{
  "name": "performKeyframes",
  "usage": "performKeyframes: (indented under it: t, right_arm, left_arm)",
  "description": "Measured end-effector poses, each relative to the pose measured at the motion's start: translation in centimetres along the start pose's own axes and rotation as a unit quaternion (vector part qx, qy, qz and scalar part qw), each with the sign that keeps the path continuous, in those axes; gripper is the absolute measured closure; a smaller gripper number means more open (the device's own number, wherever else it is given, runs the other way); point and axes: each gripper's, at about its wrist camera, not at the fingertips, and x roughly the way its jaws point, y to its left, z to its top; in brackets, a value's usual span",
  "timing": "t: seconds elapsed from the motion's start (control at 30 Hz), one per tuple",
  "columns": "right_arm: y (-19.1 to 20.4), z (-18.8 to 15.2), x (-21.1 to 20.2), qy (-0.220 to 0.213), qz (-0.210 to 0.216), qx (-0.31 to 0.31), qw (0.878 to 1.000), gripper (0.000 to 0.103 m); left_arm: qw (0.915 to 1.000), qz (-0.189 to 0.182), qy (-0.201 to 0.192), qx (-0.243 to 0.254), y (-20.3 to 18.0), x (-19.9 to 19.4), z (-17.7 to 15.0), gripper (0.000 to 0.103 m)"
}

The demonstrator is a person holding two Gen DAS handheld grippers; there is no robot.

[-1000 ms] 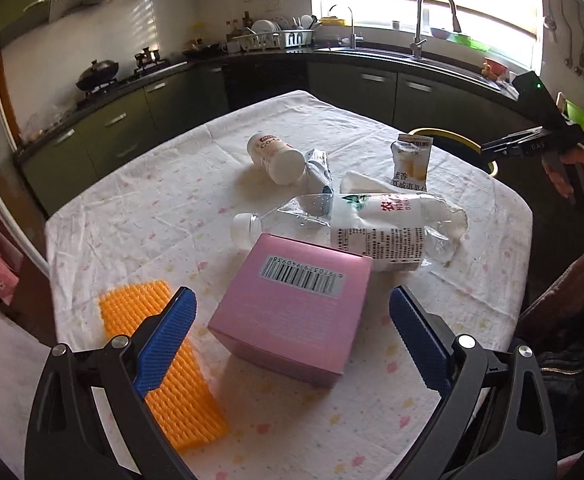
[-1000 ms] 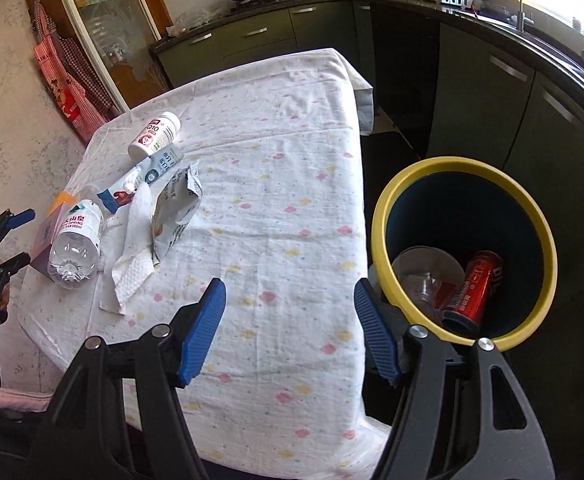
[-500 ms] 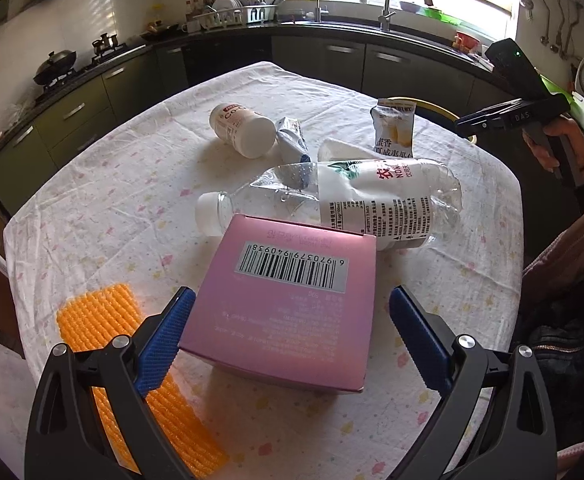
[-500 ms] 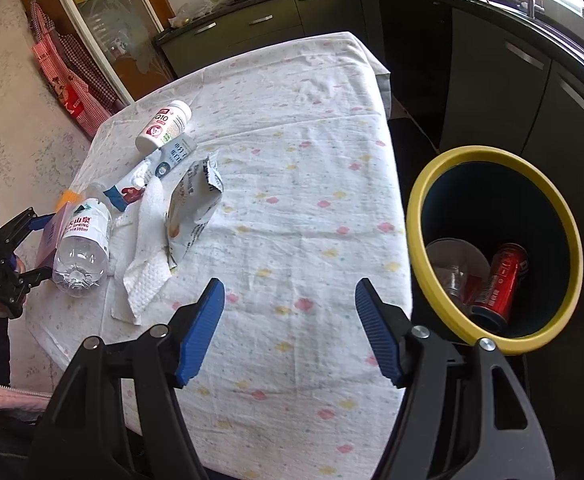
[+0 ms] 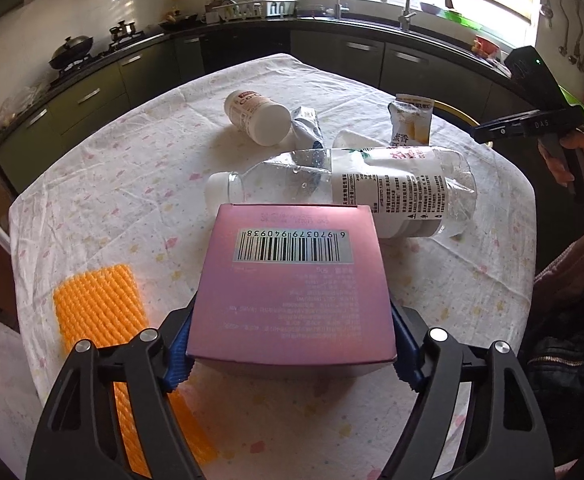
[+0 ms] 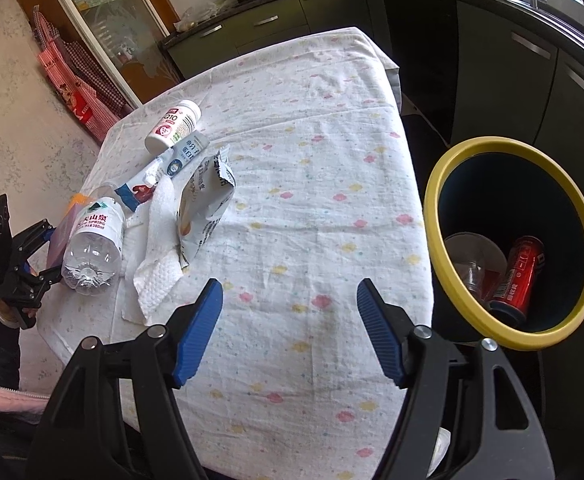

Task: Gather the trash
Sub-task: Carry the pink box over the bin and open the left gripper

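Note:
My left gripper [image 5: 292, 344] is shut on a pink box [image 5: 292, 288] with a barcode, its blue pads pressed against both sides. Beyond the box lie a clear plastic bottle [image 5: 352, 192], a white pill bottle [image 5: 251, 116], a squeezed tube [image 5: 306, 128], a snack packet [image 5: 410, 120] and an orange foam net [image 5: 99, 312]. My right gripper [image 6: 289, 332] is open and empty above the table's near edge. Its view shows the plastic bottle [image 6: 93, 248], a paper towel [image 6: 155, 248], the snack packet [image 6: 207, 204] and the left gripper [image 6: 23, 256].
A yellow-rimmed dark bin [image 6: 436, 216] stands on the floor right of the table, holding a red can [image 6: 522, 276] and a clear cup [image 6: 472, 260]. The table wears a flowered white cloth [image 6: 312, 160]. Dark kitchen cabinets [image 5: 340, 52] run behind.
My left gripper moved forward over the pink box and closed on its sides. My right gripper shifted slightly toward the table, still open.

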Motion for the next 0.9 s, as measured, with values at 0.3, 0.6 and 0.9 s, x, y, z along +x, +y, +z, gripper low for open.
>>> performKeyframes:
  t: [0.3, 0.6, 0.9]
  right_arm:
    - [-0.8, -0.8, -0.2, -0.006, 0.018, 0.015, 1.000, 0.037]
    - [-3.4, -1.5, -3.0, -0.051, 0.002, 0.049, 0.997, 0.037]
    - [-10.5, -4.2, -9.0, -0.132, -0.079, 0.123, 0.980, 0.035]
  left_arm:
    - [0.9966, 0.060, -0.045, -0.035, -2.6, -4.3, -0.5, 0.026]
    - [0.9951, 0.042, -0.089, -0.013, -9.0, -8.4, 3.0, 0.026]
    - [0.9912, -0.080, -0.105, 0.012, -17.4, -4.2, 11.5, 0.026]
